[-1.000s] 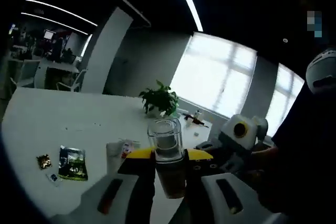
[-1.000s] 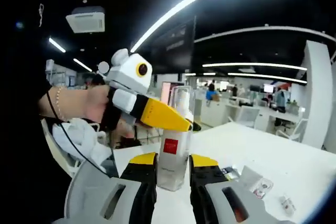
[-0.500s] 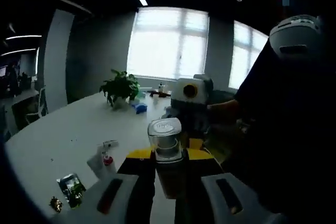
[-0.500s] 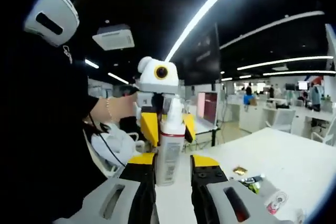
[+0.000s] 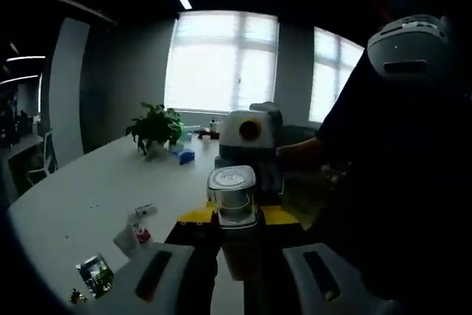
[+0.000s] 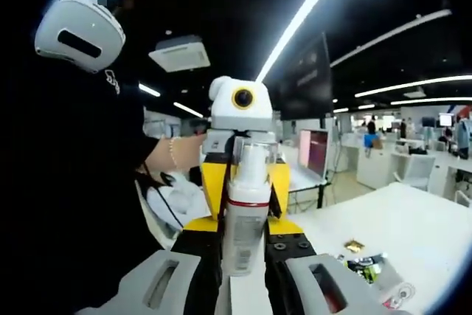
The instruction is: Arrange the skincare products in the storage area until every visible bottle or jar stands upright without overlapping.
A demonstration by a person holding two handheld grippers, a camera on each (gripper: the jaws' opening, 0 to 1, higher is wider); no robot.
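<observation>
One skincare bottle (image 6: 243, 219), white with a red band and a clear cap, is held in the air between both grippers. My right gripper (image 6: 242, 225) is shut on its lower body. Beyond it, my left gripper (image 6: 245, 182) faces me, its yellow jaws pressed on either side of the neck and cap. In the left gripper view the same bottle's clear cap (image 5: 231, 186) rises between the jaws of my left gripper (image 5: 236, 215), which is shut on it. The right gripper (image 5: 245, 171) stands just behind the cap, held by a person's hand.
A white table (image 5: 81, 197) stretches to the left, with a potted plant (image 5: 153, 129), a blue item (image 5: 184, 155), a small tube (image 5: 133, 230) and sachets (image 5: 96, 274) on it. A person in dark clothes stands at the right. Sachets (image 6: 365, 267) lie on the table (image 6: 420, 219).
Both views have swung round and the two grippers now face each other head-on. The left gripper's yellow jaws have come to sit squarely around the bottle's cap. The bottle stays held.
</observation>
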